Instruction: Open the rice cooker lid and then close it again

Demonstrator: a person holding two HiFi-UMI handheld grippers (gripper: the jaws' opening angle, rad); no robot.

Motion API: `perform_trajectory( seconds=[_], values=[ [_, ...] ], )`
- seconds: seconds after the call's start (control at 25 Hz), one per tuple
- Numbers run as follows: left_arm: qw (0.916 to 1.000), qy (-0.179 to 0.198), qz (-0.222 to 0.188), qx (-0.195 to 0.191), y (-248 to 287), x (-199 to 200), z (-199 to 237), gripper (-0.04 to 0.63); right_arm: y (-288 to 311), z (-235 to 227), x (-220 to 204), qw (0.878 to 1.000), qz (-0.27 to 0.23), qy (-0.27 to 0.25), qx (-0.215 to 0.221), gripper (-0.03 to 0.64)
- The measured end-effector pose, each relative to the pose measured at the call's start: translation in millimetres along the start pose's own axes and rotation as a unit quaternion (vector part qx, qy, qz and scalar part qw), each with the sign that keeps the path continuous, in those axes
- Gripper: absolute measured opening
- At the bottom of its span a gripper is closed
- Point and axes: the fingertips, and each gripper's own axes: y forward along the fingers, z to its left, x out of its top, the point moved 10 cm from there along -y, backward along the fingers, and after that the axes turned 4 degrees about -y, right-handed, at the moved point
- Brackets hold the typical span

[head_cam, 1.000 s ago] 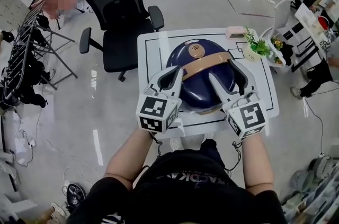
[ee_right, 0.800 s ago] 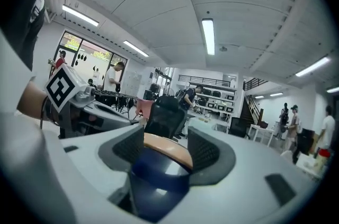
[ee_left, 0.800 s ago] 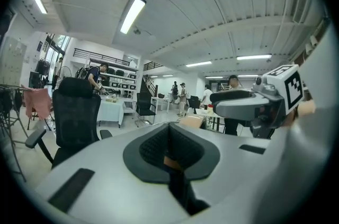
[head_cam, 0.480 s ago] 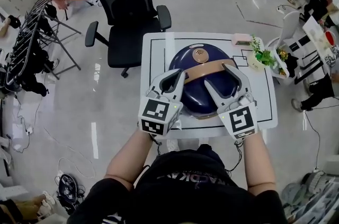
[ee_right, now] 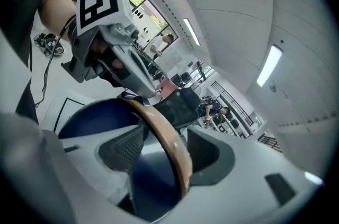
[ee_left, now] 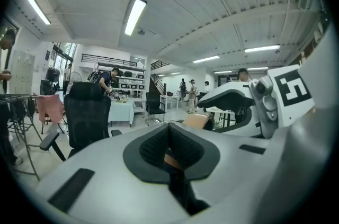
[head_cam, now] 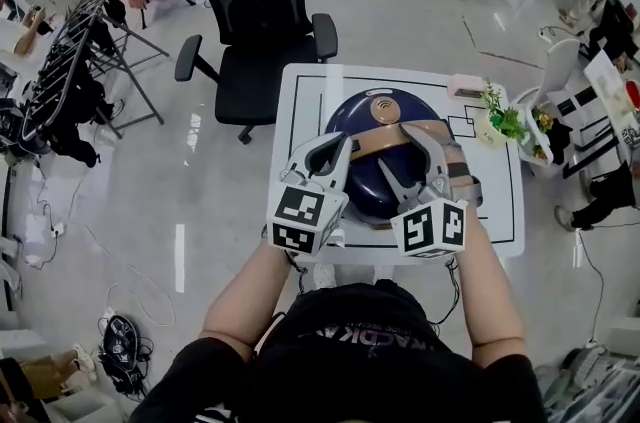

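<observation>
A: Right tongs (head_cam: 393, 147), state?
B: Standing apart, straddling the rice cooker's (head_cam: 365, 186) tan handle (ee_right: 170, 154). The band is running between the pads, likely in readiness for lifting the lid (head_cam: 352, 116).
A: Left tongs (head_cam: 343, 149)?
B: Pressing together, clamping nothing I can confirm. The tips are sitting just beside the handle's other end, probably steadying. The lid is looking shut beneath both tongs, and the cooker is sitting on the table (head_cam: 300, 101).

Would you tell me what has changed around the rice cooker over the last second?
The right tool rolled onto its side and shifted inward along the tan handle, which now runs between its open jaws. The left tool stays closed at the handle's left end, and the navy lid remains shut.
</observation>
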Motion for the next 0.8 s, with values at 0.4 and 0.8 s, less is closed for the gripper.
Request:
perform_trajectory(
  seconds=[0.4,0.8],
  values=[
    [0.9999,0.002,0.000,0.016,0.2,-0.9,-0.8,0.002,16.3,0.4,3.2,0.996,0.021,-0.086,-0.001,0.244],
    [0.9998,0.004,0.002,0.020,1.1,-0.6,-3.1,0.002,33.2,6.9,8.6,0.989,0.028,-0.145,-0.002,0.221]
  ],
)
